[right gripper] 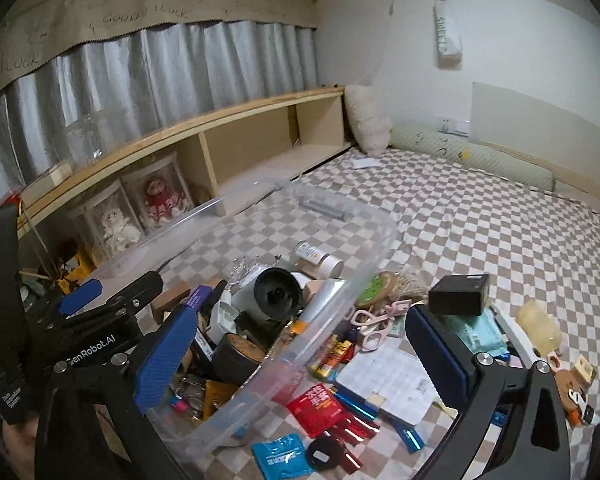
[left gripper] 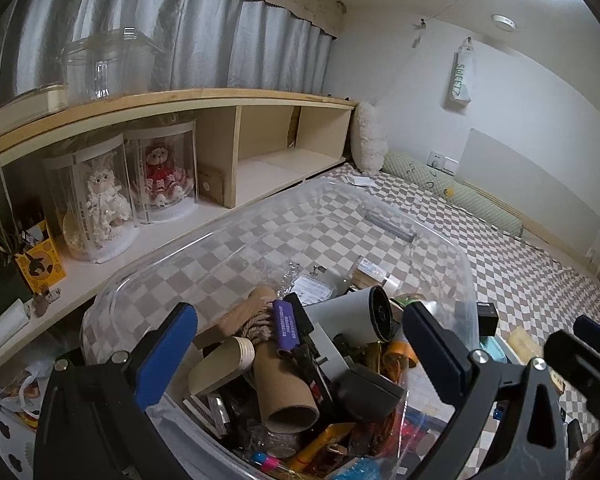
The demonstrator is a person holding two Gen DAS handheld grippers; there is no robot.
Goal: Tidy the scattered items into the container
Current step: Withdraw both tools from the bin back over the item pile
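beige-and-white checked bedspread point(right gripper: 480, 240), clear container point(right gripper: 340, 280), red packet point(right gripper: 320, 404), blue tool pads point(right gripper: 164, 360).

Curtain point(left gripper: 148, 40): grey, hanging behind the shelf, under a beige valance point(right gripper: 100, 4) with writing.
Shelf point(left gripper: 220, 98): long, wooden, open cubbies below.
Dolls: white doll point(left gripper: 100, 196) and red doll point(left gripper: 160, 176), each in a clear case, side by side.
Bed point(right gripper: 480, 216): checked sheet.
Pillow point(left gripper: 368, 136): white, fluffy, upright in the corner.
Bolster point(right gripper: 480, 160): green, along the wall.
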